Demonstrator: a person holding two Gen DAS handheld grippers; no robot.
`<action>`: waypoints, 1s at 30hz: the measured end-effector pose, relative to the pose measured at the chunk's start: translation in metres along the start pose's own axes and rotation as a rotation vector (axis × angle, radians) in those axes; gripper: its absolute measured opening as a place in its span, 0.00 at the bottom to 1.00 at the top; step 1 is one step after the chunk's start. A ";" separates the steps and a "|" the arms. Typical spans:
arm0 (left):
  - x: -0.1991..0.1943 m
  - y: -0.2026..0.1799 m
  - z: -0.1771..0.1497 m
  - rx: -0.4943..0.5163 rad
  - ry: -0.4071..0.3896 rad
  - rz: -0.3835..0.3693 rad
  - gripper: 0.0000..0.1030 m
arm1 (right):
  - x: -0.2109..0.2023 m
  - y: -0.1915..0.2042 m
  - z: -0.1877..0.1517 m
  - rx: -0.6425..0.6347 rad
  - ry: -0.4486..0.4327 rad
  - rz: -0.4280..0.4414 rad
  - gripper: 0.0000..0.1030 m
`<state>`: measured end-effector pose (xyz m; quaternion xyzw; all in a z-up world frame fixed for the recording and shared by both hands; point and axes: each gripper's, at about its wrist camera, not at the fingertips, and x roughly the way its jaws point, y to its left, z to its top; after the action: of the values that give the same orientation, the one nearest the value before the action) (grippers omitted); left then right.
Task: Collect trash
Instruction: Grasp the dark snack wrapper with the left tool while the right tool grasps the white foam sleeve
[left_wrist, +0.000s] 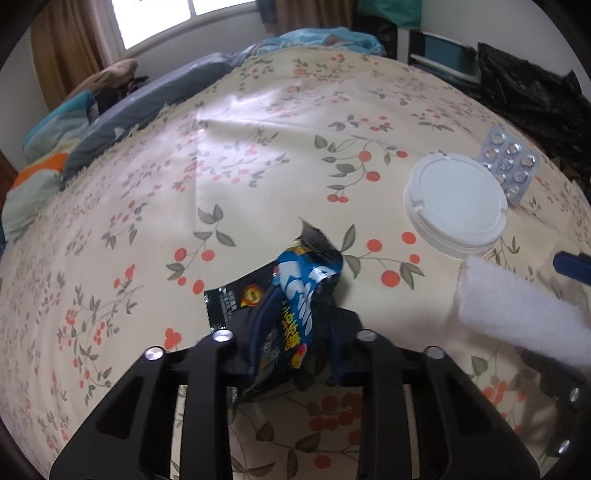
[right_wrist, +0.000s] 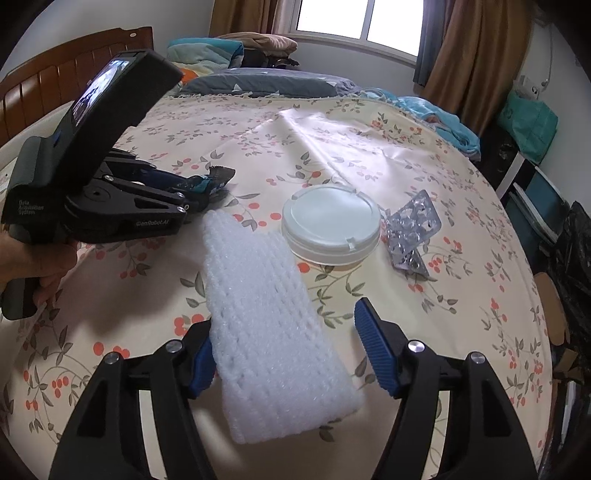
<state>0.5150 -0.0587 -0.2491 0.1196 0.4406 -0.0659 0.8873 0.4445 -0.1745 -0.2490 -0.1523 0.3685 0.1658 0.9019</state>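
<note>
Blue ribbed pads of the left gripper (left_wrist: 295, 328) are clamped together on a crumpled blue and black foil snack wrapper (left_wrist: 295, 295), which sticks out ahead of the tips over the cream cloth with red cherry print (left_wrist: 258, 155); its yellow lettering is too creased to read. The right gripper (right_wrist: 284, 347) stands apart, its left pad touching a white foam mesh sleeve (right_wrist: 269, 317) that lies between the fingers, the right pad clear of it. Just beyond that sleeve lie a round white plastic lid (right_wrist: 330, 225) and, beside it, a silver foil blister pack (right_wrist: 412, 229). The left gripper's body reads "GenRobot.AI" and "Data Acquisition System"; a hand (right_wrist: 33, 266) grips its handle.
</note>
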 end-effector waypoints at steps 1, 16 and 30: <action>-0.001 0.000 0.000 -0.004 -0.002 -0.001 0.23 | 0.001 0.001 0.002 -0.007 -0.002 0.001 0.66; -0.021 0.007 -0.010 -0.054 0.009 -0.031 0.21 | -0.007 0.006 0.005 0.039 0.011 0.109 0.13; -0.081 -0.004 -0.045 -0.064 0.011 -0.030 0.20 | -0.064 0.016 -0.022 0.059 0.019 0.103 0.12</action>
<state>0.4308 -0.0490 -0.2114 0.0848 0.4493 -0.0645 0.8870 0.3810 -0.1808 -0.2211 -0.1079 0.3890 0.1998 0.8928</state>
